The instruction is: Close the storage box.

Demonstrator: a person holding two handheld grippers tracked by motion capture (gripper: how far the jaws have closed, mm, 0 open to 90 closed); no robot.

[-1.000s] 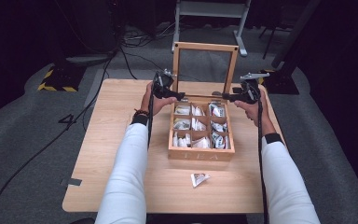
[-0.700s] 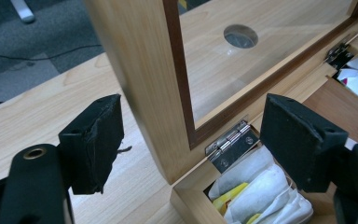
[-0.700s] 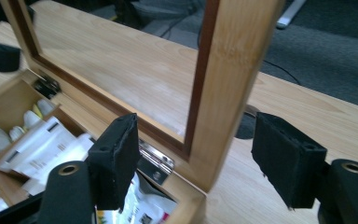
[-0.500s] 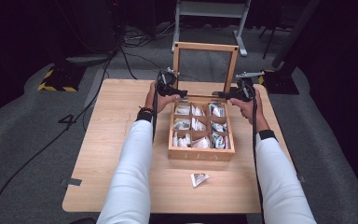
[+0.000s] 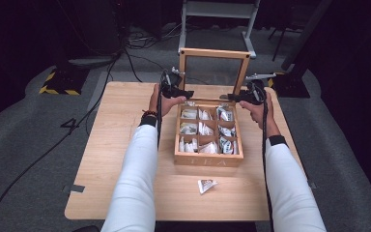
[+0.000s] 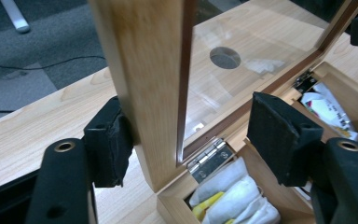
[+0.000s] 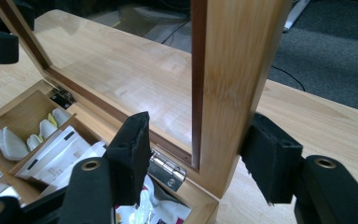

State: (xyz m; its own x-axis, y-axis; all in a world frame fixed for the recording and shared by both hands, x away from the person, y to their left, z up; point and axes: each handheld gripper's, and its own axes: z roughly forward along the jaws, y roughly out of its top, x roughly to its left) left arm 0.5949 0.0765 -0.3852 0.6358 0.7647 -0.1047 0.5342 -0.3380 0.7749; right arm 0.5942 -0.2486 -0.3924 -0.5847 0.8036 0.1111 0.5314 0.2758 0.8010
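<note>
Now gripping upright glass-paned wooden lid (image 5: 214, 72) of nine-compartment wooden tea box (image 5: 207, 157) at mid-table, sachets inside.
Left gripper (image 6: 191, 140) and right gripper (image 7: 196, 163) closing around lid side posts, outer pads touching, inner pads apart; lid not yet lowered.

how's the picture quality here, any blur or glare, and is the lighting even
High view: table evenly lit, surroundings nearly black. Left gripper view: lid frame slightly motion-blurred, faint reflections on its glass pane. Right gripper view: sharp, with soft sheen on the glass; hinge glints.
</note>
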